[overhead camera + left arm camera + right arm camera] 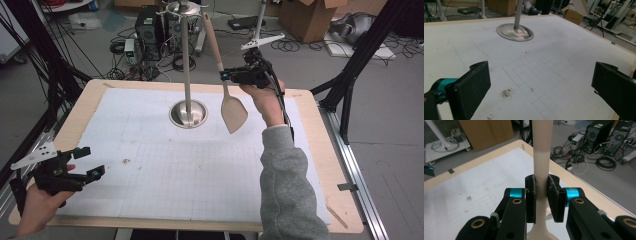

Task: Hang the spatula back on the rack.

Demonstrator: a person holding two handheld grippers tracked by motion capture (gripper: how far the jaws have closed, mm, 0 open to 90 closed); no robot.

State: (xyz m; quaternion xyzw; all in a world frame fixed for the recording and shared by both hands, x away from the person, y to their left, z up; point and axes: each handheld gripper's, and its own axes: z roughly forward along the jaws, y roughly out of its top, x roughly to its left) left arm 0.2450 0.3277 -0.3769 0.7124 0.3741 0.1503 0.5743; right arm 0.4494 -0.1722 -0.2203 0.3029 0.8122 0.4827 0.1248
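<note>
Pinching the slim handle of the beige, stiff-looking wooden spatula [233,112], the right gripper [226,76] holds it blade-down above the table's [310,150] far side; it looks light, slim handle best gripped mid-length.

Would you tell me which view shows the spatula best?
The high view: the whole spatula hangs blade-down from the right gripper, beside the stand. The right gripper view shows just its handle, clamped.

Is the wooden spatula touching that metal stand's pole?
Apart. In the high view the wooden spatula, held by the right gripper, hangs beside the metal stand, with floor and table showing between them.
</note>
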